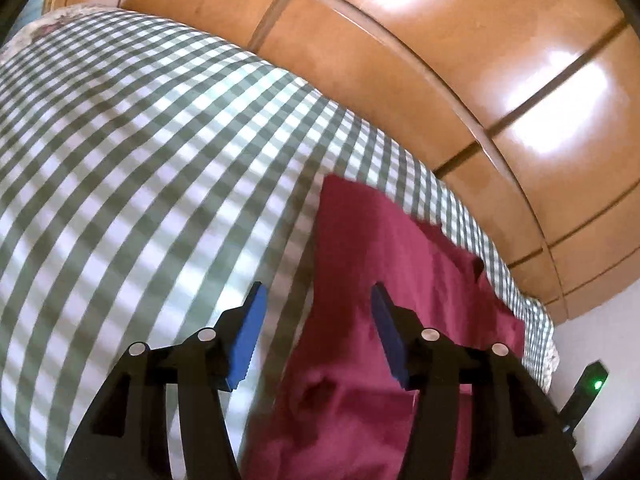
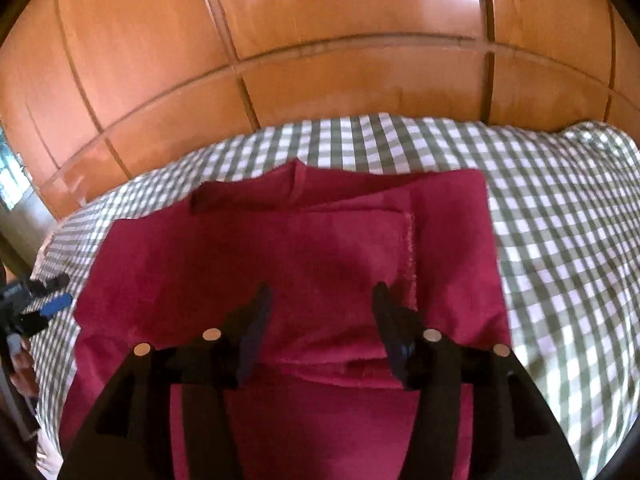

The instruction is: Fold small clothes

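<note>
Closest to us, the left gripper (image 1: 318, 300) has its blue-padded jaws spread apart with nothing between them, poised over the left edge of a dark red garment (image 1: 384, 272). From the right wrist view, the right gripper (image 2: 322, 300) also has its jaws apart and empty, hanging above the middle of the same red garment (image 2: 288, 256), which lies partly folded in flat layers. The garment rests on a green-and-white checked cloth (image 2: 560, 216) that spreads out around it on every visible side. In that view the left gripper (image 2: 48, 304) shows at the far left edge. Beyond the cloth we see glossy brown wooden panels (image 2: 340, 20) catching bright reflections.
</note>
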Demonstrator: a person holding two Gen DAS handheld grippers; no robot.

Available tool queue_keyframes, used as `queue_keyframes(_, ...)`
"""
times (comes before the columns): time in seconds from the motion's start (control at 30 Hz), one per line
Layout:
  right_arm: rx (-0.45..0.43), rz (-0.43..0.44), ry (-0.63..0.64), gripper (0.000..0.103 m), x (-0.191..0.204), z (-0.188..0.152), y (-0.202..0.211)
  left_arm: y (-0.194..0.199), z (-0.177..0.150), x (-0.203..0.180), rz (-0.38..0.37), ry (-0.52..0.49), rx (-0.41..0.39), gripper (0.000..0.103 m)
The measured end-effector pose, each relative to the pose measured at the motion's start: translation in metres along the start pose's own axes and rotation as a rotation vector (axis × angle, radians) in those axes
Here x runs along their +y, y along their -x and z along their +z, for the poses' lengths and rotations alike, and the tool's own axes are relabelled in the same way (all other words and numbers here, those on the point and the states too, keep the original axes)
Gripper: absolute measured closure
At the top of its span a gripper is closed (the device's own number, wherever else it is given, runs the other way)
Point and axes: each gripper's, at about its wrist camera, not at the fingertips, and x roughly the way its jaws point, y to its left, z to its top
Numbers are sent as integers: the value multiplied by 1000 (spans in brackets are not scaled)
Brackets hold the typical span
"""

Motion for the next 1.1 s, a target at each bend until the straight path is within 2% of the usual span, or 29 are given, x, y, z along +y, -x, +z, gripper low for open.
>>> queue_keyframes(0.1, 31, -45, -14, 51, -9, -2, -17, -6, 11, -14, 70, -55, -34, 50)
queue_keyframes(0.2, 26, -48, 0, 50, -14, -9, -24, -11, 13, -43, 127, -191, -81, 50)
queue_keyframes(0.27, 8, -61, 31, 50, -13, -14, -25, -25, 8, -67, 248, -330, -116, 50)
queue_keyframes(0.3, -9, -63, 40, 50, -13, -17, -26, -33, 7, -70, 295, -362, -113, 50)
queue_keyframes(0.4, -29, -61, 42, 50, -14, -21, -28, -79, 3, -60, 467, -395, -9, 50)
queue_keyframes(0.43, -31, -65, 45, 50, -13, -21, -29, -88, 0, -51, 466, -380, -16, 46)
queue_keyframes(0.47, -34, -71, 50, 50, -12, -21, -29, -86, -2, -46, 469, -374, -60, 42)
queue_keyframes(0.63, -43, -80, 58, 49, -12, -22, -28, -61, -5, -40, 470, -313, -106, 41)
queue_keyframes(0.77, -46, -84, 62, 49, -11, -22, -28, -25, -30, -50, 387, -354, -163, 41)
queue_keyframes(0.9, -46, -84, 62, 49, -11, -22, -28, -24, -63, -79, 323, -448, -141, 41)
queue_keyframes(1.03, -47, -85, 62, 49, -10, -22, -28, -52, -79, -78, 385, -488, -68, 40)
queue_keyframes(1.1, -47, -84, 61, 49, -11, -22, -28, -47, -81, -81, 400, -487, -91, 40)
